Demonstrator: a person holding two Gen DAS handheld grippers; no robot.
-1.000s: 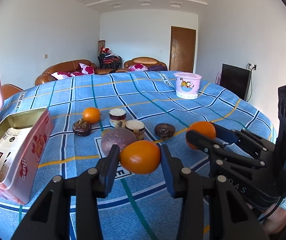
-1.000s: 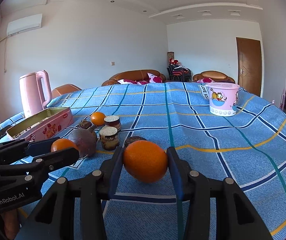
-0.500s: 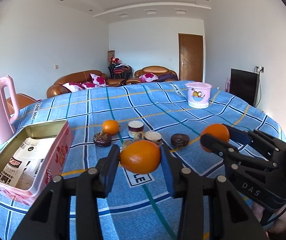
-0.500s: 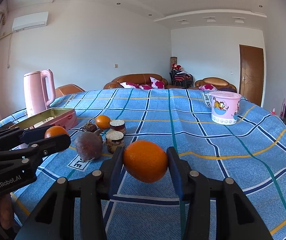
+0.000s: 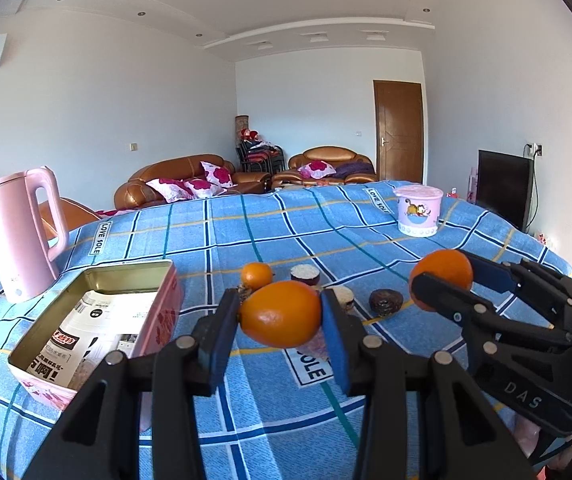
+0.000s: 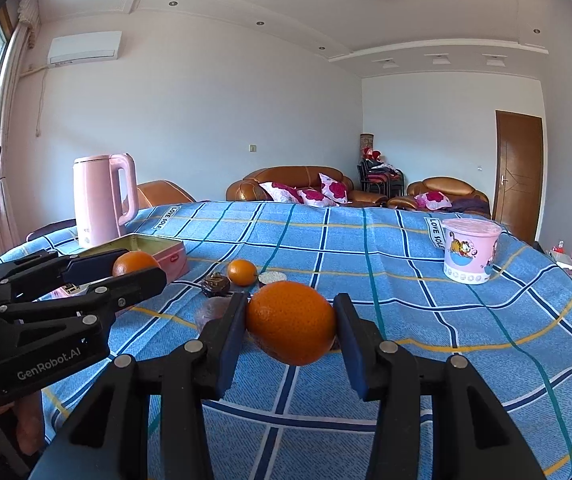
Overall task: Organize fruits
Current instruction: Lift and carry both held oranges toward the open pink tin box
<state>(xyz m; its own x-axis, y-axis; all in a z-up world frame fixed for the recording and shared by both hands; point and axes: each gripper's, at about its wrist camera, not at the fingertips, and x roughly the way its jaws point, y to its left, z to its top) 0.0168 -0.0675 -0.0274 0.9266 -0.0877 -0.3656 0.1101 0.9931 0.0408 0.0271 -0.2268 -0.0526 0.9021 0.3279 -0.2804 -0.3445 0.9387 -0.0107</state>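
Note:
My left gripper (image 5: pixel 281 316) is shut on an orange (image 5: pixel 280 314), held above the blue checked tablecloth (image 5: pixel 214 240). My right gripper (image 6: pixel 290 322) is shut on a second orange (image 6: pixel 290 322), also lifted off the cloth. Each gripper shows in the other's view: the right gripper (image 5: pixel 443 280) at the right, the left gripper (image 6: pixel 136 266) at the left. A smaller orange (image 5: pixel 257 275) lies on the cloth further back. A purple round fruit (image 6: pixel 212 310) is mostly hidden behind my fingers. The open pink tin (image 5: pixel 98 320) stands at the left.
Two small cut cakes (image 5: pixel 305 274) and a dark pastry (image 5: pixel 383 302) lie around the small orange. A pink kettle (image 5: pixel 22 232) stands at the far left, a pink tub (image 5: pixel 417 210) at the far right. The tin holds paper packets (image 5: pixel 98 320).
Both grippers have risen with their oranges and tilted upward, so more of the room and ceiling shows. The table objects have dropped lower in both views.

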